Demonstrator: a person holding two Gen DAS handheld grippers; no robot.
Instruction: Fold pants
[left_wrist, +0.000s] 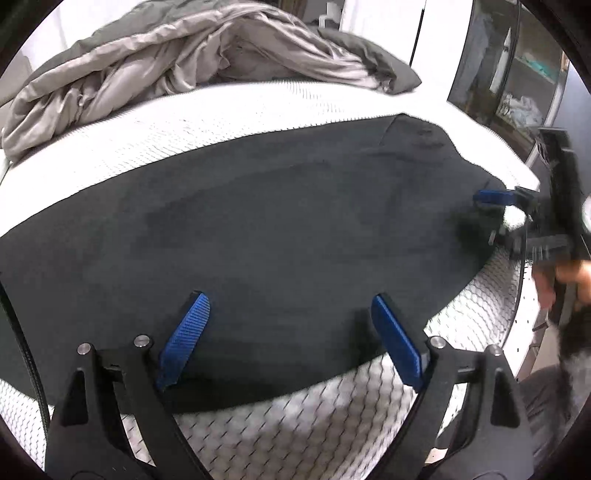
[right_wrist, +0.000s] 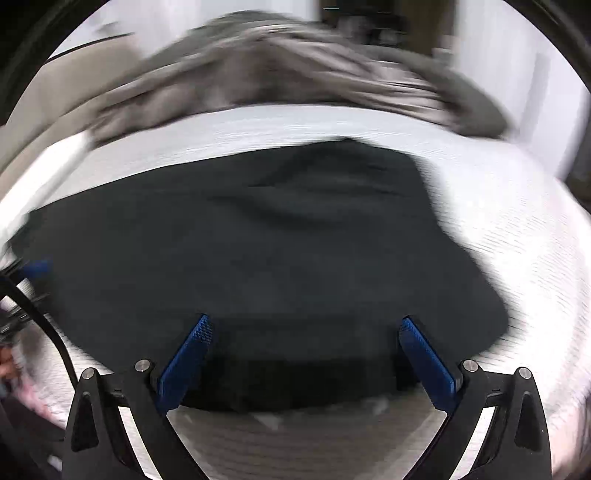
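Pants (left_wrist: 258, 236) are lying flat on the white mattress (left_wrist: 207, 122), dark fabric spread in one long strip, near edge just past both claws. The left gripper (left_wrist: 290, 328) has its jaws spread wide with nothing between the pads, hanging over the near hem. Same deal for the right gripper (right_wrist: 304, 349): jaws wide apart, no cloth pinched, poised over the thicker end of the pants.

Biggest risk imo is a sloppy pinch. That near edge looks layered, so a claw could catch only the top layer and the fold would peel apart or drag crooked. Right wrist view is badly smeared too, so I can't tell exactly where the hem sits there. Grabbing at uneven spots would also skew the fold.

Beyond the pants, on the far side, there's a big rumpled grey blanket (left_wrist: 177, 59). It's clear of the pants, but a fold flung too far could land on it. Nothing else is in the way.
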